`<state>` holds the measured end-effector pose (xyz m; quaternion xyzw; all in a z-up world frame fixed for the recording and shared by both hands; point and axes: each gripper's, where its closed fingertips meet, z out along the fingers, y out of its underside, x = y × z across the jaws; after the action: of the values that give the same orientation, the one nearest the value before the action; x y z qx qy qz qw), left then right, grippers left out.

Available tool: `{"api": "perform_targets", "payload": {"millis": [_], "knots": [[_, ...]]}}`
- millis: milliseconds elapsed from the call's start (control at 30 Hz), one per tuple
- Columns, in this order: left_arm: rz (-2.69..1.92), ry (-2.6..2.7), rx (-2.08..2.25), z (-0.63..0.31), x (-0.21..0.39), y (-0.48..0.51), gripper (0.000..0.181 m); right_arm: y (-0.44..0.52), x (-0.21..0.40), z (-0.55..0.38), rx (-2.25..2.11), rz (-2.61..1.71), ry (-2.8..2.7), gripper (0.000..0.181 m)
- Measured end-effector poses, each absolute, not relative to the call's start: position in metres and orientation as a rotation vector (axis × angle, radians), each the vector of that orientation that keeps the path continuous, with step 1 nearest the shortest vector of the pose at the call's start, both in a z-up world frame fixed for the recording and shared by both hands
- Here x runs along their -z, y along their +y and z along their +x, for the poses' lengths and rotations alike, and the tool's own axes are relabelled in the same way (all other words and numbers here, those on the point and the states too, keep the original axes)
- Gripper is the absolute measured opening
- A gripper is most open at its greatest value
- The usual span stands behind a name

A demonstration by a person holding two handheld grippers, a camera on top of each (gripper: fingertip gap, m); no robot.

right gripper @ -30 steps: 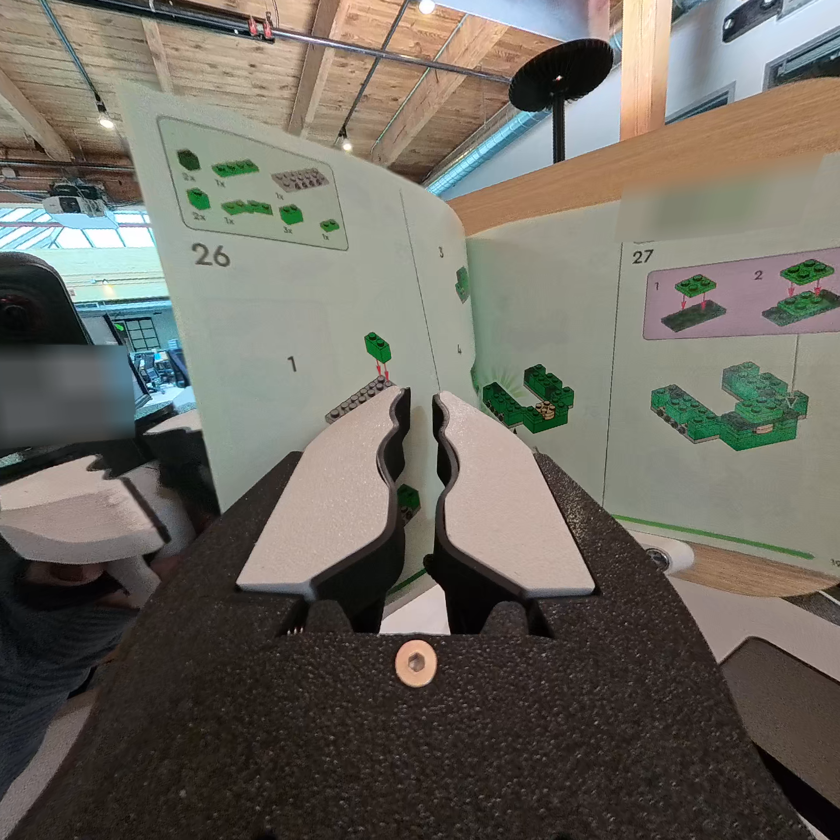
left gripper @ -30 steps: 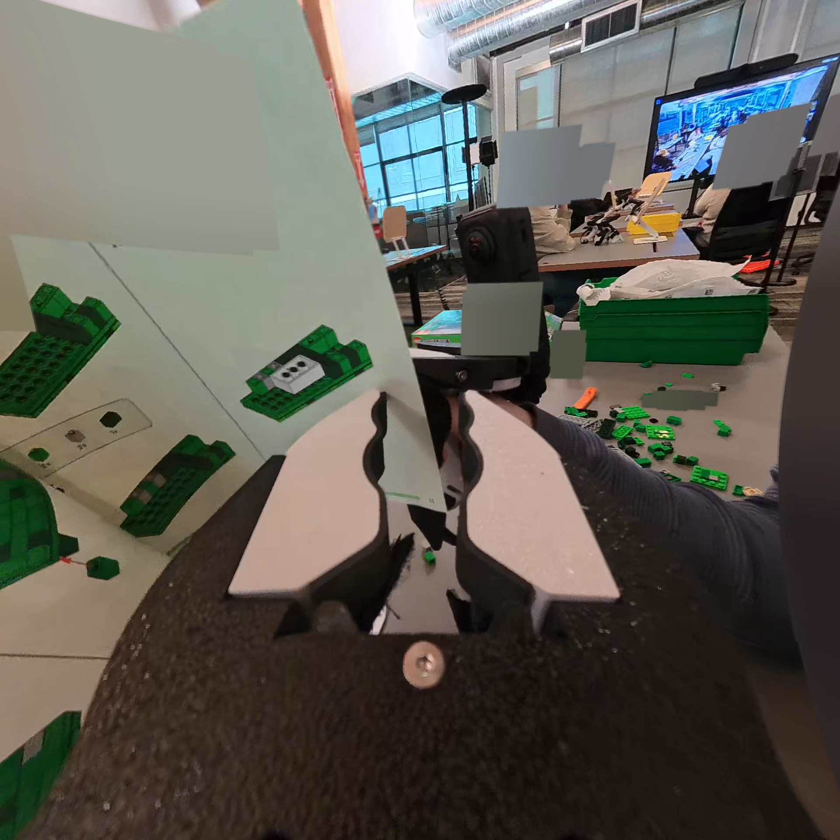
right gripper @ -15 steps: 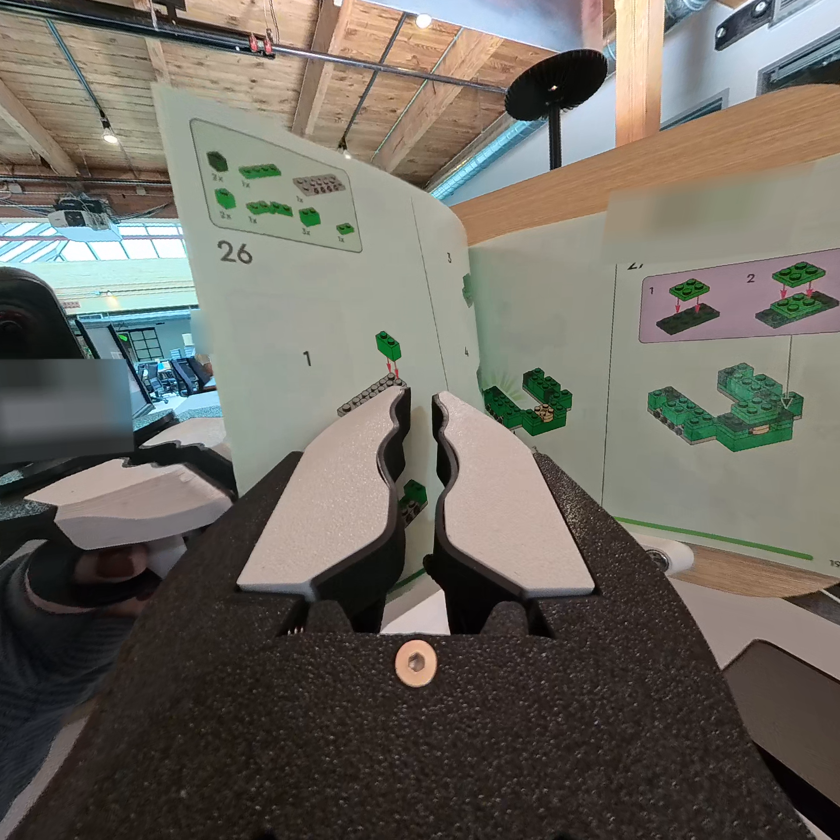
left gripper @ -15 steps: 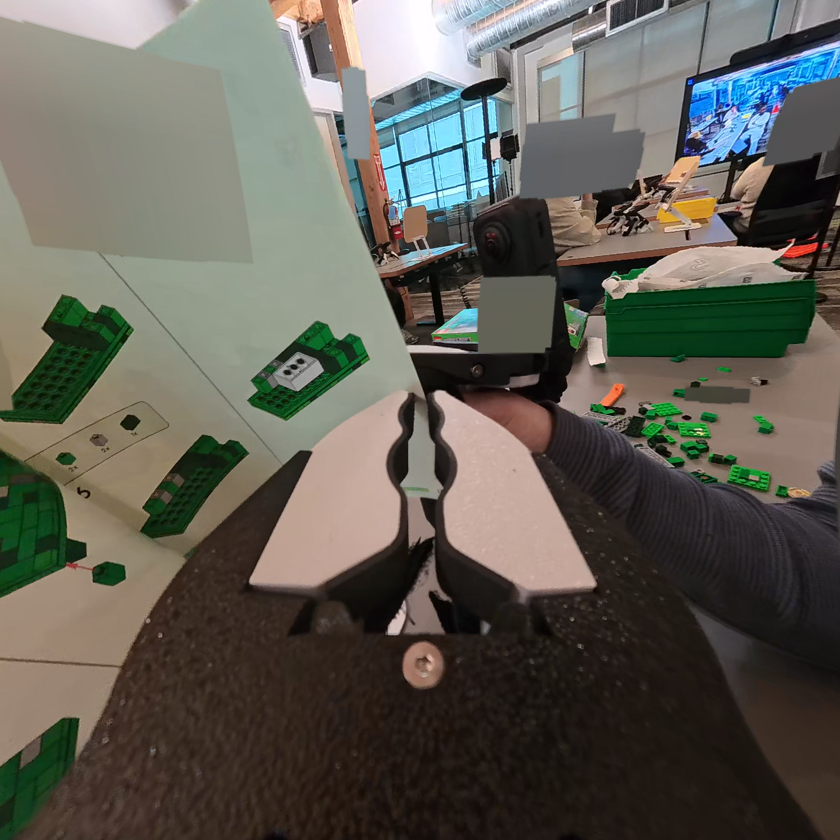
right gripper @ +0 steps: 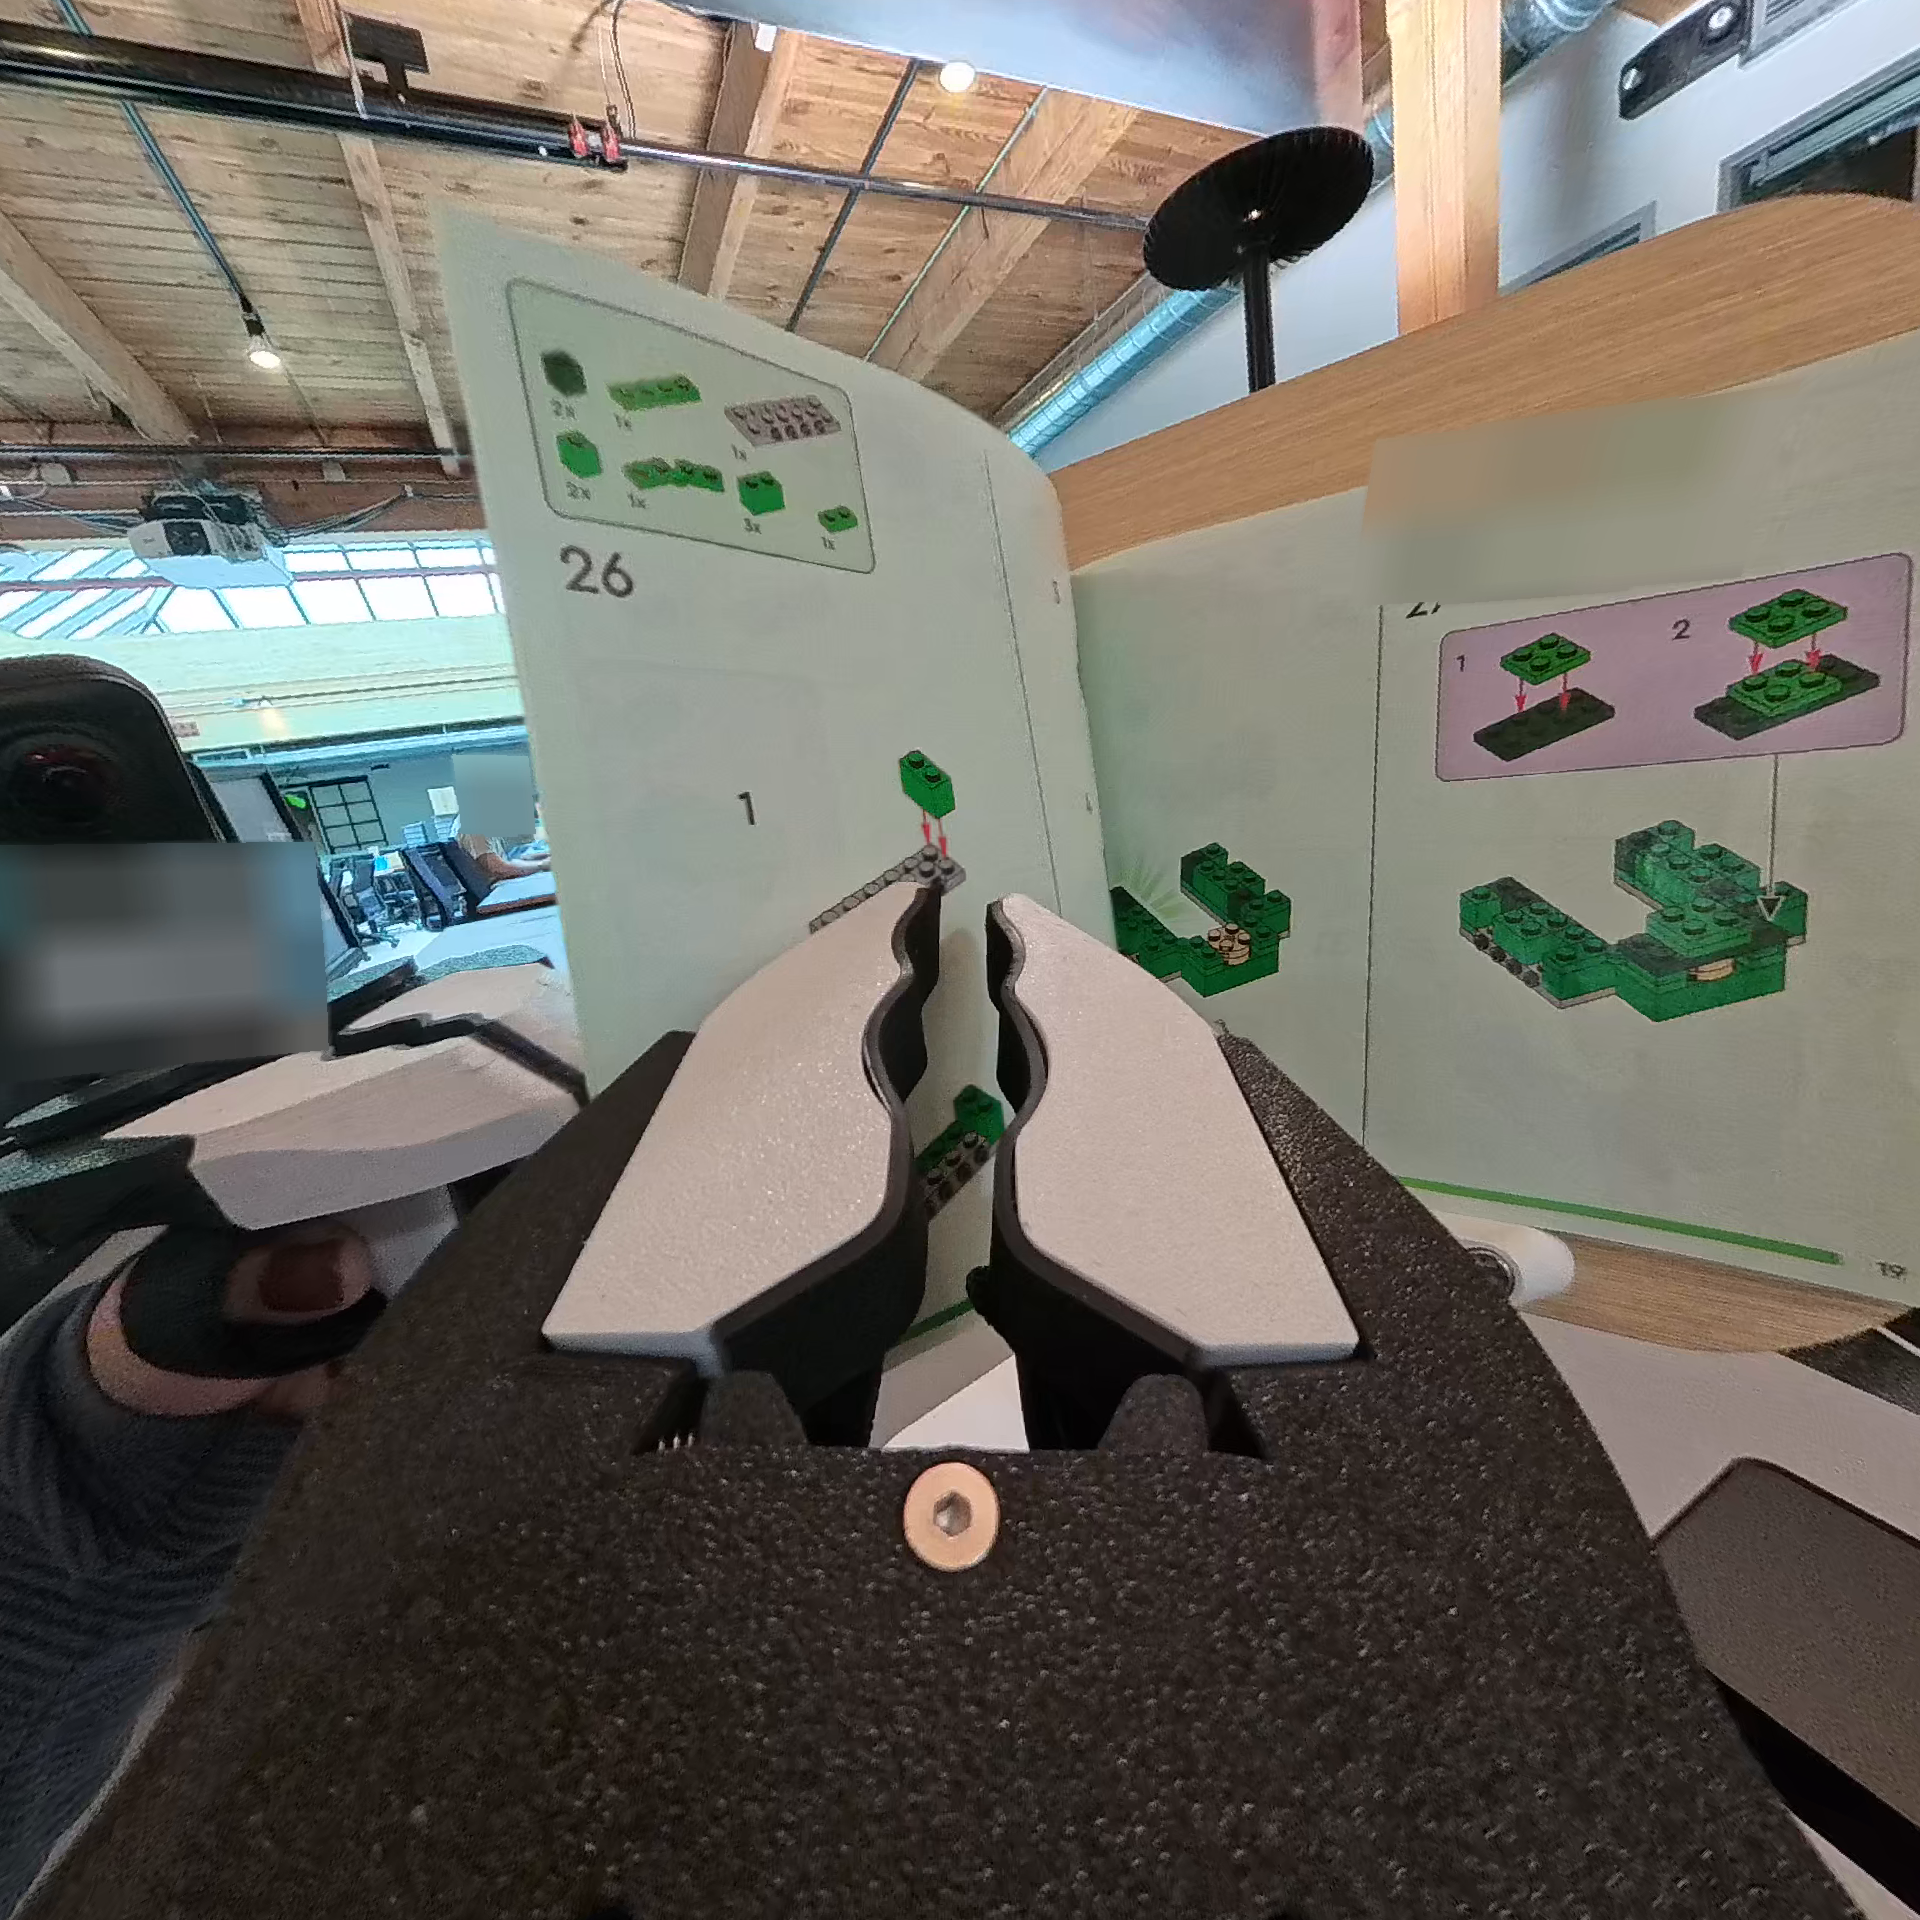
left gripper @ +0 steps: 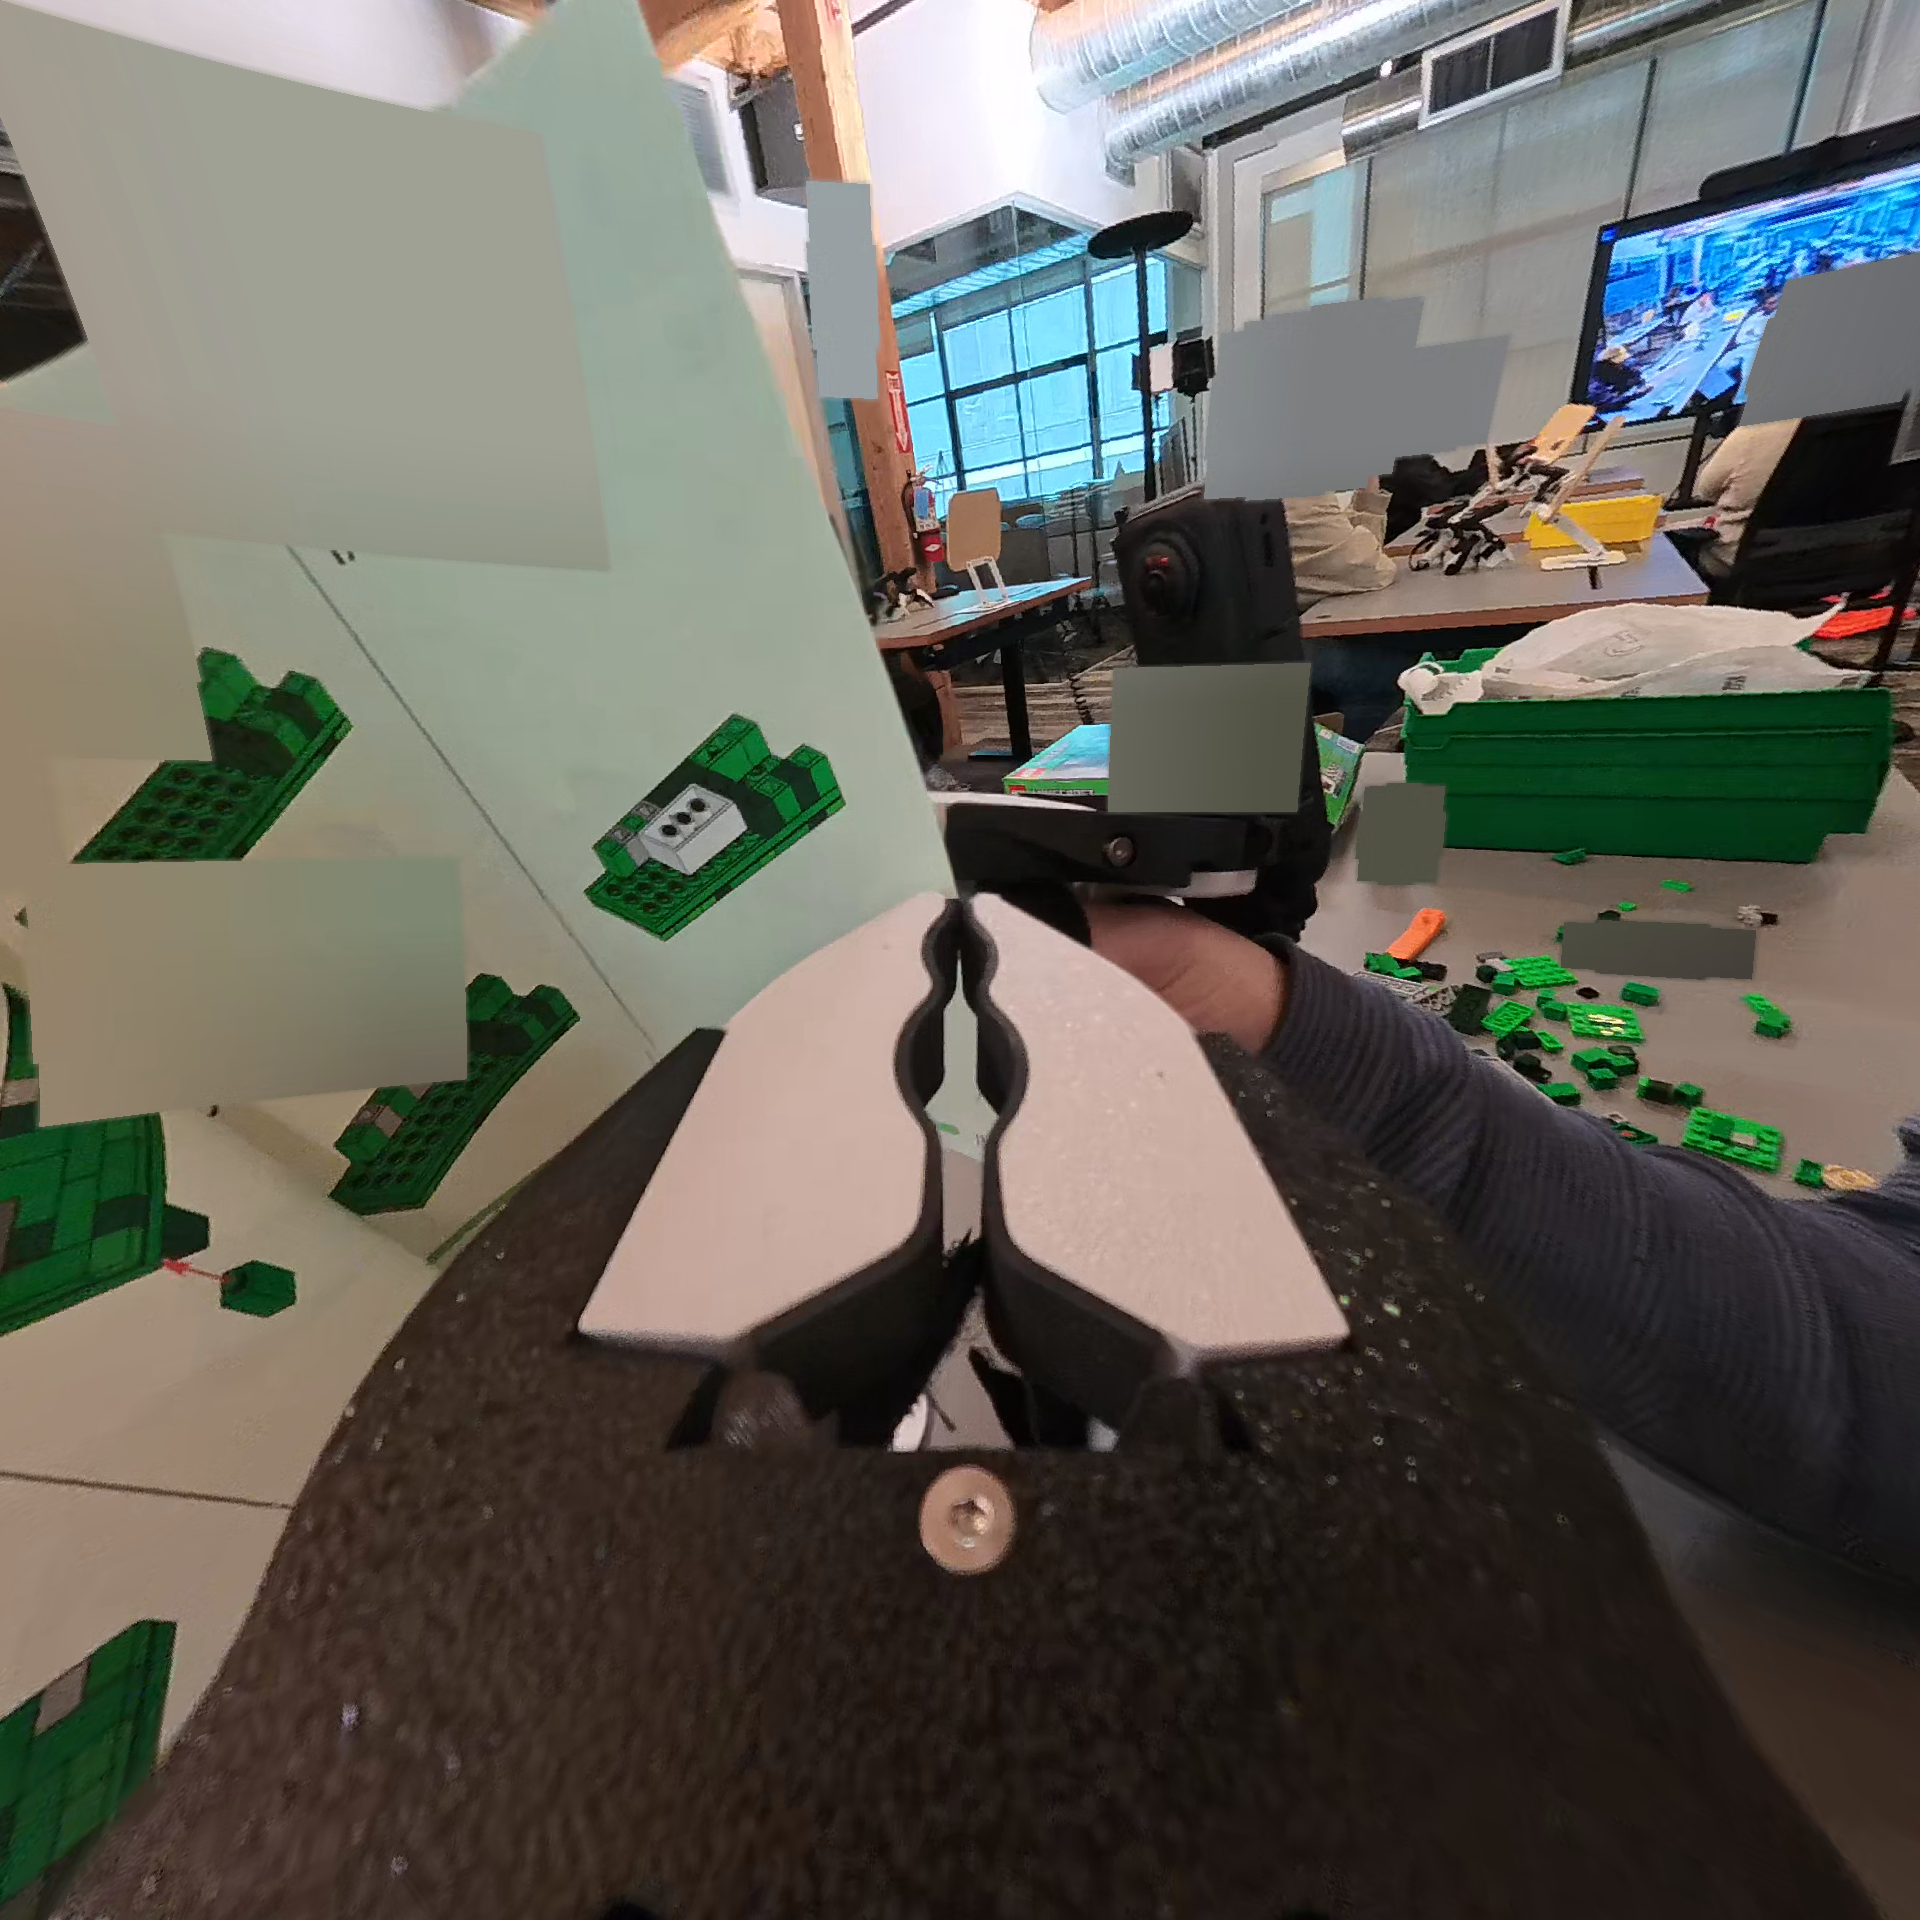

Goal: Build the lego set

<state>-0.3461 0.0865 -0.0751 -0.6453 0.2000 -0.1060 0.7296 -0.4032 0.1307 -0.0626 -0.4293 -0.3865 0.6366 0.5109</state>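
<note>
Pinching the lower corner of a raised page of the instruction booklet (left gripper: 665, 582), left tool (left gripper: 961, 920) is closed on it. Right tool (right gripper: 961, 914) stands slightly parted just in front of that page, gripping nothing. Loose green lego pieces (left gripper: 1590, 1039) lie scattered on the table (left gripper: 1849, 935), far right.

Timber ceiling (right gripper: 312, 260), glazed wall (left gripper: 997, 416), wall screen (left gripper: 1714, 301).

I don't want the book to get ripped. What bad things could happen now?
1. The left hand-held gripper pinches just the page corner of the instruction booklet; a hard pull could tear it.
2. The right hand-held gripper sits close to the same raised page, so a bump might crease it.
</note>
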Motion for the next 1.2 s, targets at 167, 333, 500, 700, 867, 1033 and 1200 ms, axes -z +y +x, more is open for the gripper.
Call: {"api": "perform_targets", "payload": {"millis": [167, 333, 500, 700, 867, 1033, 1200], "knots": [[-1.453, 0.421, 0.195, -0.35, 0.078, 0.091, 0.0, 0.134, 0.063, -0.402, -1.534, -1.038, -0.92, 0.008], [-1.462, 0.414, 0.19, -0.349, 0.079, 0.094, 0.0, 0.141, 0.061, -0.396, -1.517, -1.044, -0.897, 0.008], [-1.449, 0.392, 0.171, -0.352, 0.076, 0.095, 0.0, 0.168, 0.054, -0.374, -1.272, -1.094, -0.824, 0.014], [-1.431, 0.377, 0.182, -0.355, 0.074, 0.093, 0.0, 0.146, 0.005, -0.326, -1.291, -0.829, -0.77, 0.015], [-1.414, 0.352, 0.175, -0.36, 0.069, 0.091, 0.0, 0.129, -0.004, -0.312, -1.403, -0.761, -0.835, 0.015], [-1.441, 0.2, 0.108, -0.389, 0.067, 0.089, 0.0, 0.122, 0.008, -0.32, -1.382, -0.793, -0.971, 0.012], [-1.457, -0.075, 0.01, -0.445, 0.065, 0.071, 0.0, 0.123, 0.029, -0.344, -1.367, -0.873, -1.051, 0.01]]}}
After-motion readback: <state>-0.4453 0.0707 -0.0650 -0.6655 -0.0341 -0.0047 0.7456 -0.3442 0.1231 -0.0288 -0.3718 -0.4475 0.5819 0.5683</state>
